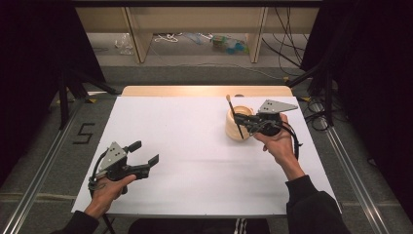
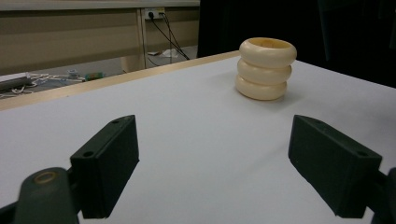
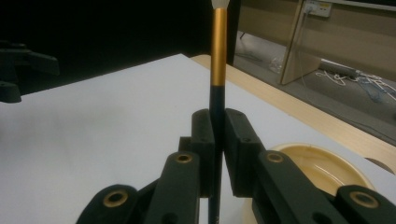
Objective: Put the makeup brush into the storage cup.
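A: Which step is in hand?

B: The right tool (image 3: pixel 218 154) is clamped on a brush (image 3: pixel 218 56), black handle, gold ferrule, pale tip upward. In the high view it sits beside and partly over the cream ribbed holder (image 1: pixel 237 124) on the far right of the white desk (image 1: pixel 195 146). It looks like the brush is going into, or coming out of, the holder; which one cannot be told.

A: And the other hand?

B: The left tool (image 2: pixel 212 163) rests near the desk's front left, jaws wide, nothing between them, well apart from the holder.

A: Next move?

B: If it goes in, the handle end must line up over the holder's mouth before letting go.

A: Any writing?

B: Only a "5" marked on the floor (image 1: pixel 84 132) left of the desk.
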A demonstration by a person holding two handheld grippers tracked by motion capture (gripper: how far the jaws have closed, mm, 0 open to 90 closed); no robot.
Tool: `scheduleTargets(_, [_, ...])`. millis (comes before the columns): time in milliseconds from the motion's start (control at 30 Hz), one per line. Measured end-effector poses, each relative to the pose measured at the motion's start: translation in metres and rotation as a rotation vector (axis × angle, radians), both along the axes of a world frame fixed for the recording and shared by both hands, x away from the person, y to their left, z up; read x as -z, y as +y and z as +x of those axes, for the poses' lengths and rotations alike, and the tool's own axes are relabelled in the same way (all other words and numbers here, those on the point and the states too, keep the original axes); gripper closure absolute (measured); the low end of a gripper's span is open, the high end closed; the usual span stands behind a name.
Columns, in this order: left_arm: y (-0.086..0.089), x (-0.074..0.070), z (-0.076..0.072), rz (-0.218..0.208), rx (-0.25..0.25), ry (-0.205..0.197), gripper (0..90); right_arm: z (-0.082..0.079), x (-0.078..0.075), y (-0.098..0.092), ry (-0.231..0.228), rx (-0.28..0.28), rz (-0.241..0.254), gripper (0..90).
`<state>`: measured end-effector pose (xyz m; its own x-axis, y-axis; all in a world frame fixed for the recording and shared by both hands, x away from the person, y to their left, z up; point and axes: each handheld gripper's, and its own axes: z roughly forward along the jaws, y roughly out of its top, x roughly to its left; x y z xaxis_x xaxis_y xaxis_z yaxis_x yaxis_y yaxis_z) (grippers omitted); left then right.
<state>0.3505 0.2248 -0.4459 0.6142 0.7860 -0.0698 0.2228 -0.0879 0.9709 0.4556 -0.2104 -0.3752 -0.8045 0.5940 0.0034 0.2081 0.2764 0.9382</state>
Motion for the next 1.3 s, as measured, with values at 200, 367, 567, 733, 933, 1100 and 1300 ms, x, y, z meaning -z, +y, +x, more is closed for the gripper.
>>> scheduleTargets(200, [0.0,0.001,0.001,0.006,-0.001,0.0,16.0,0.004,-0.004,-0.004,-0.001,0.019,0.014,83.2])
scheduleTargets(367, [0.0,0.001,0.001,0.007,-0.002,0.001,16.0,0.008,-0.008,-0.007,-0.012,0.038,0.039,83.1])
scheduleTargets(567, [0.001,0.001,0.001,0.008,-0.003,0.0,16.0,0.014,-0.01,-0.01,-0.019,0.063,0.053,83.2])
scheduleTargets(733, [0.001,0.001,0.001,0.008,-0.004,-0.001,16.0,0.019,-0.014,-0.009,-0.025,0.074,0.053,83.2])
scheduleTargets(933, [0.001,0.001,0.001,0.008,-0.003,-0.001,16.1,0.026,-0.019,-0.012,-0.064,0.106,0.05,83.2])
scheduleTargets(1100, [0.0,0.001,0.001,0.008,-0.003,0.0,16.0,0.033,-0.018,-0.011,-0.07,0.132,0.052,83.1])
scheduleTargets(1300, [0.001,0.001,0.001,0.006,-0.004,0.0,16.1,0.04,-0.019,-0.01,-0.077,0.141,0.052,83.2])
